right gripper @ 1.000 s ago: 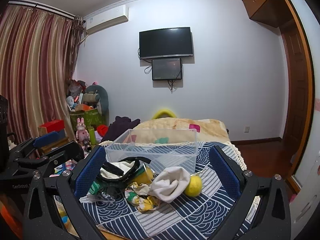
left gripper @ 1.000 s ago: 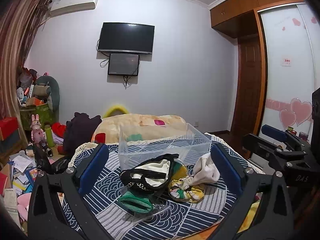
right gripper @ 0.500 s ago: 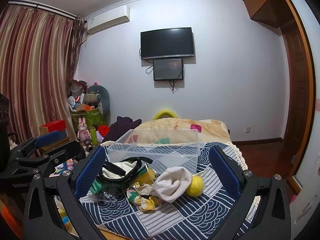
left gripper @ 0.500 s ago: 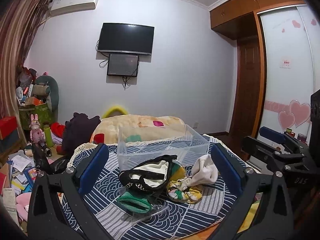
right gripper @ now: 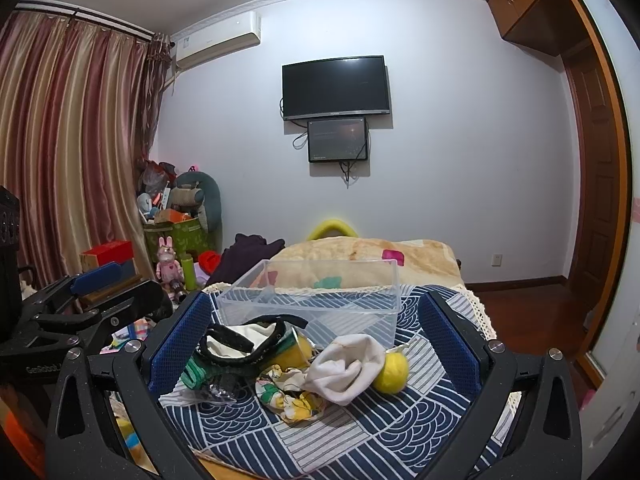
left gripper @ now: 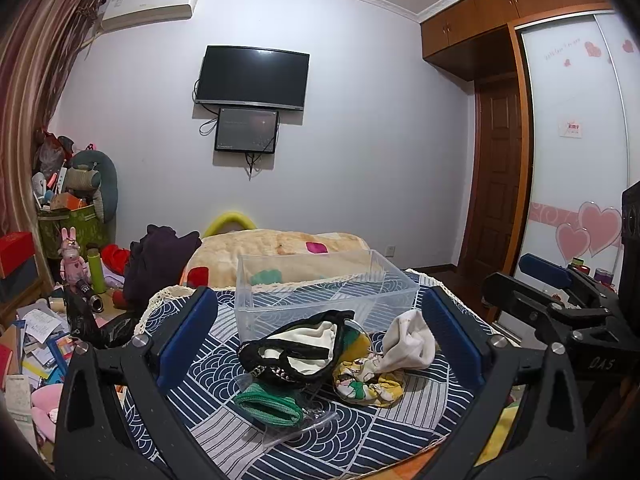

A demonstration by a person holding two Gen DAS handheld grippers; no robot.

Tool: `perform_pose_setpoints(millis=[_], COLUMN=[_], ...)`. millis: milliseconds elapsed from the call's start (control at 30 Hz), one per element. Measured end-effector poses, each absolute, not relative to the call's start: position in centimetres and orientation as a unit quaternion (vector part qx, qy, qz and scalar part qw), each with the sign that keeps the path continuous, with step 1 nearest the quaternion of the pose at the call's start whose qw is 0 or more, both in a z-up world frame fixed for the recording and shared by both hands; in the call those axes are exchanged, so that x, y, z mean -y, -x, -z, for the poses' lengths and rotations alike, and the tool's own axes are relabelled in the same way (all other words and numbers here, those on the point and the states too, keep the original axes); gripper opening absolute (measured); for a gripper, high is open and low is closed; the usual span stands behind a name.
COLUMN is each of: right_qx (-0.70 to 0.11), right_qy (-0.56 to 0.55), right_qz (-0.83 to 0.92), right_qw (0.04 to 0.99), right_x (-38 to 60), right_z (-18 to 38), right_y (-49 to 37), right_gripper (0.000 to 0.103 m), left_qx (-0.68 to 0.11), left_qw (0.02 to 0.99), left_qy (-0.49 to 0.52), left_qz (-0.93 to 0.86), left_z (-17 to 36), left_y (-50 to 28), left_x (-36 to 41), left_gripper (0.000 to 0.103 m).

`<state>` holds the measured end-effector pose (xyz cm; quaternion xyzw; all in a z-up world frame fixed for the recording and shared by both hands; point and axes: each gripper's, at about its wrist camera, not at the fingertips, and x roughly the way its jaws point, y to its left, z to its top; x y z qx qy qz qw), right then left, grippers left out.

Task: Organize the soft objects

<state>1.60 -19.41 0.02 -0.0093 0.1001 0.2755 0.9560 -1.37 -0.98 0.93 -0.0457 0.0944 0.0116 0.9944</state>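
A: Nothing looks sorted yet; the clear bin point(left gripper: 320, 292) stands empty on the patterned cloth point(left gripper: 400, 432), and the soft things lie heaped just in front of it; so I judge the step in hand to be the first pick.

B: Which one would you start with?

A: The white cloth point(right gripper: 346, 364), I think; it sits on top at the right of the heap, resting against the yellow ball point(right gripper: 391, 371), so it should lift free without dragging much; come down on a raised fold, pinch well into the bunch, and carry it over the near wall of the bin before letting go.

B: And the black-edged cream garment point(left gripper: 298, 344)?

A: That suits the left side; it lies over the green knit piece point(left gripper: 269, 402) and a bit of clear plastic wrap point(left gripper: 308, 420), and its black trim loops loosely (it could snag the neighbours); lift slowly and watch whether the floral fabric point(left gripper: 366, 384) comes with it.

B: How do the tools stand?

A: The left gripper point(left gripper: 320, 340) is spread wide, its blue pads framing the whole heap, holding nothing and touching nothing; the right gripper point(right gripper: 312, 344) is the same: fully apart, nothing between the pads, above the near edge of the cloth; each shows at the edge of the other's view, well apart.
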Motion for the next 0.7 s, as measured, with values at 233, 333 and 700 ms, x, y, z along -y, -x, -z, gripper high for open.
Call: perform_pose_setpoints(millis=[233, 333, 700], right_qx=[-0.099, -0.099, -0.097], right_qy=[0.009, 0.01, 0.011], right_qz=[-0.276, -0.277, -0.28], right_qw=[0.956, 0.956, 0.955], right_x=[19.4, 19.39, 19.27], right_z=[-0.08, -0.08, 0.09], right_y=[-1.56, -1.55, -1.39], right_gripper=[0.103, 0.103, 0.103], left_qx=[-0.094, -0.094, -0.095], left_qw=[0.994, 0.994, 0.994], left_qy=[0.046, 0.046, 0.048], left_qz=[-0.012, -0.012, -0.011], left_z=[-0.98, -0.92, -0.77], left_y=[1.39, 1.4, 1.43], left_x=[0.95, 0.96, 1.09], left_gripper=[0.103, 0.103, 0.103])
